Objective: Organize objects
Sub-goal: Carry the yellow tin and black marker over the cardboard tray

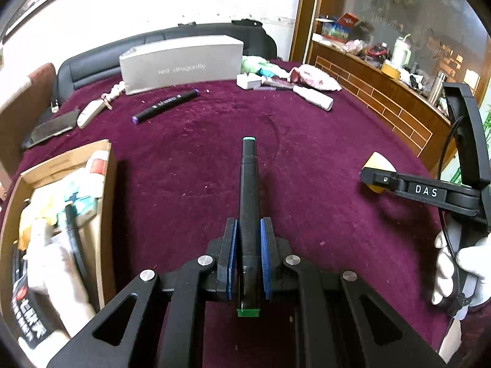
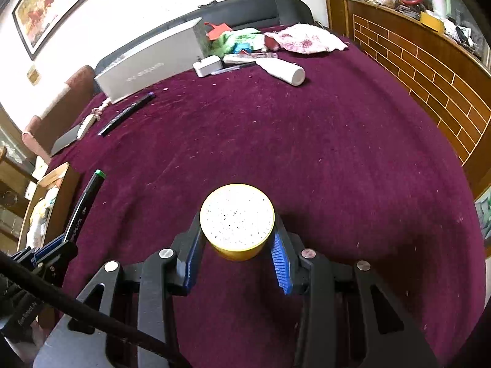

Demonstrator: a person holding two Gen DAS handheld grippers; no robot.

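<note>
My left gripper (image 1: 248, 230) is shut on a black marker (image 1: 249, 202) with green end caps, held above the purple cloth; it also shows in the right wrist view (image 2: 83, 205). My right gripper (image 2: 236, 239) is shut on a yellow round container (image 2: 237, 219) with a white speckled top; in the left wrist view the container (image 1: 379, 165) shows in the right gripper's fingers (image 1: 377, 179). A cardboard box (image 1: 106, 184) holding several items stands at the left, beside my left gripper. A second black marker (image 1: 165, 105) with purple tips lies on the cloth further back.
A grey rectangular box (image 1: 181, 63) stands at the back. A white charger (image 1: 248, 80), a white bottle (image 1: 313, 97), towels (image 2: 303, 38) and pens lie at the back right. A phone (image 1: 49, 128) and a white keyfob lie at the back left. A wooden counter (image 2: 429, 70) runs along the right.
</note>
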